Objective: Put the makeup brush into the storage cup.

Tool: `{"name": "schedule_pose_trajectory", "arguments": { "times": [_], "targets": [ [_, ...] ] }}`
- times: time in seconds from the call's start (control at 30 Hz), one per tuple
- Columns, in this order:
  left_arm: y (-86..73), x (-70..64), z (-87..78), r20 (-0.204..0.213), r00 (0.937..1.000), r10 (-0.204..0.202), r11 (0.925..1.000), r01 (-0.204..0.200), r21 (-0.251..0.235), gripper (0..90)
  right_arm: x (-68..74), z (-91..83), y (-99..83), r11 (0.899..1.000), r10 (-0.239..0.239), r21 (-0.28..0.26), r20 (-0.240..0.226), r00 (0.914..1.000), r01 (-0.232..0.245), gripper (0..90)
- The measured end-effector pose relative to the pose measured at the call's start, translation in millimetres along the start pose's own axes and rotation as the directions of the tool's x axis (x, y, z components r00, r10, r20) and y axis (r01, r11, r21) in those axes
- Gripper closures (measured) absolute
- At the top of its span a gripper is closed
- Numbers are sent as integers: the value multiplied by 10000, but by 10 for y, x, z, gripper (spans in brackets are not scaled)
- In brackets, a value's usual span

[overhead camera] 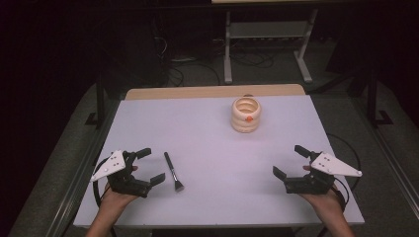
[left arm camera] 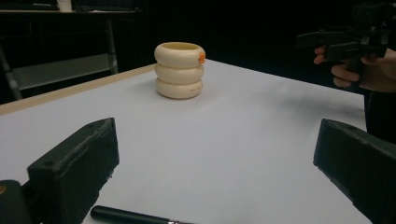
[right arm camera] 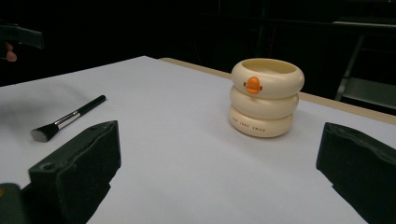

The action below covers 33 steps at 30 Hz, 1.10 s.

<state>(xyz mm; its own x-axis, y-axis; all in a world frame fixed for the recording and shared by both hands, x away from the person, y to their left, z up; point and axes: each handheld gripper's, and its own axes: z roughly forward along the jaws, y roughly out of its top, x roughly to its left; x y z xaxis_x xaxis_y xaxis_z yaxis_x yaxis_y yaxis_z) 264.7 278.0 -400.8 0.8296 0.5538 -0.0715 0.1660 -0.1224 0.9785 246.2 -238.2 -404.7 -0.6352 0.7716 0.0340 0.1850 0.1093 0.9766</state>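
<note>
While both tools rest low on the surface [overhead camera: 207,143] with jaws spread and empty, nothing looks started. The brush [overhead camera: 173,173] lies flat just right of the left tool [overhead camera: 149,166]; the right tool [overhead camera: 288,162] waits well apart. The cream holder [overhead camera: 245,115] stands far back, upright.

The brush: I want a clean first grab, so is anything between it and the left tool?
Nothing visible. The brush lies flat on bare table just beside the open left tool; the cream holder stands far off.
</note>
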Motion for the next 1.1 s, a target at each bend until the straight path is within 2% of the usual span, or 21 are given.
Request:
{"name": "schedule_pose_trajectory", "arguments": {
  "times": [0.03,0.33,1.1],
  "targets": [
    [5,-5,9,29,10000,-53,10000,54,-52,0,10,-2,1,9999,105,59,-18,9999,-105,0],
    [49,12,72,194,9998,44,10000,-45,44,0,14,3,8,9999,68,81,-28,10000,-67,0],
    [138,85,186,232,9996,169,9998,-170,44,0,11,5,14,10000,46,52,25,10000,-46,0]
  ]
}}
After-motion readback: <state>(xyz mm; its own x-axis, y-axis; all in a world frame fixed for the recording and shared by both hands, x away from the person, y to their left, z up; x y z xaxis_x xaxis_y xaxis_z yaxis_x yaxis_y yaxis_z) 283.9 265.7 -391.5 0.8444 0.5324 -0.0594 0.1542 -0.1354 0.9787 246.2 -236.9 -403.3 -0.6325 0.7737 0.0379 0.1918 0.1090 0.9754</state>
